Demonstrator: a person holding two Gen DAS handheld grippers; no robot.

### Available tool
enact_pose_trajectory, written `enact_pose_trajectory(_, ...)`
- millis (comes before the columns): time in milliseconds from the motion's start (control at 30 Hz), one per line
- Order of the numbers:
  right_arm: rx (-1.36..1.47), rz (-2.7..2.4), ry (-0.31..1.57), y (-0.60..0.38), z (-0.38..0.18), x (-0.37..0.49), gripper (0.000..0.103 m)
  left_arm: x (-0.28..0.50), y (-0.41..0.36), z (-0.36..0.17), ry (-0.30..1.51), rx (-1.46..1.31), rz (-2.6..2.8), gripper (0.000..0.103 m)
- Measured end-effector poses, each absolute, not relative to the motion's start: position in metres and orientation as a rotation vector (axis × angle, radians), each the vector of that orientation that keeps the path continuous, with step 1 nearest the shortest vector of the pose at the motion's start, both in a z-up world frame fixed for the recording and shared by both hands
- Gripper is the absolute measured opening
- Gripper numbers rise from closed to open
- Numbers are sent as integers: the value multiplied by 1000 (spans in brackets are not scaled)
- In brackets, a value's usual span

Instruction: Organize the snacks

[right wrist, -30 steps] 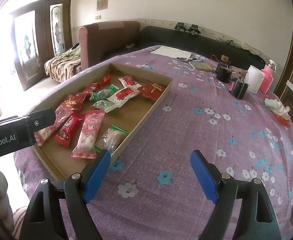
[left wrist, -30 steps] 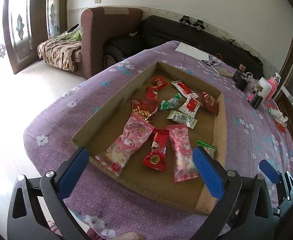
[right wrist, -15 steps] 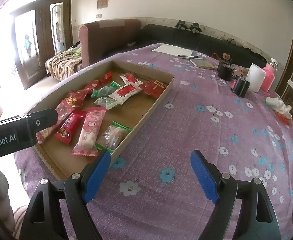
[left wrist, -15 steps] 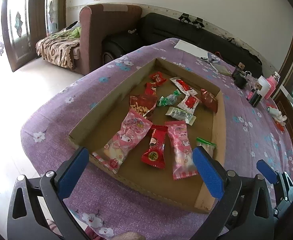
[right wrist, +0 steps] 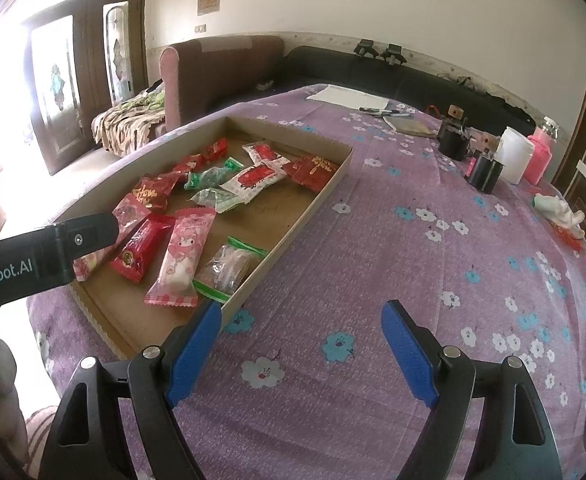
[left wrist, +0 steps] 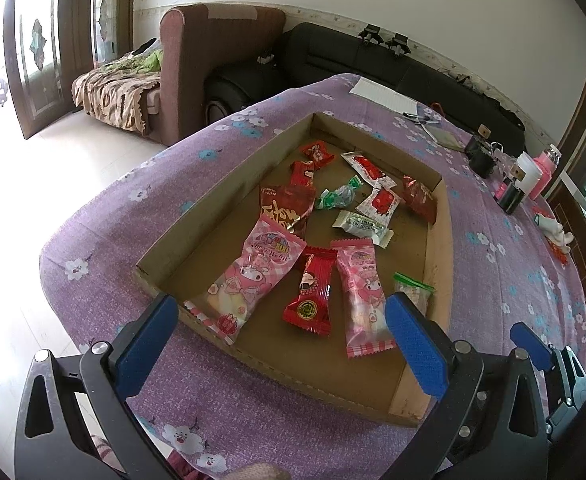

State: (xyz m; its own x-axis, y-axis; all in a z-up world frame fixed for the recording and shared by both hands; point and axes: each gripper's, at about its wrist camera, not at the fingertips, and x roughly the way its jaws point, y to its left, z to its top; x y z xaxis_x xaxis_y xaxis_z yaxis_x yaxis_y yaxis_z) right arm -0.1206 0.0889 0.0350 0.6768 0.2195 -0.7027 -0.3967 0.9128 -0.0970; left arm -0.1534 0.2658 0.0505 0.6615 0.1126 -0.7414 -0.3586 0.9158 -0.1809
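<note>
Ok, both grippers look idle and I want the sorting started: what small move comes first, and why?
Probably lower the left hand-held gripper onto the red rectangular foil snack packet in the shallow cardboard tray: its jaws are open, empty and framing that packet.

Wrapped snacks [left wrist: 321, 236] lie scattered flat inside shallow cardboard tray [left wrist: 213, 208].
</note>
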Motion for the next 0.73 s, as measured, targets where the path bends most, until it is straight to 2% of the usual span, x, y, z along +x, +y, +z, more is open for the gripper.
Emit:
enact_pose_trajectory(467,-260,364,750,91,35,-123,84,-153,272,47,824,-361,272,103)
enact_pose_trajectory(733,-269,388,741,94,37,-125,84,-153,286,63,779,-373,304,103)
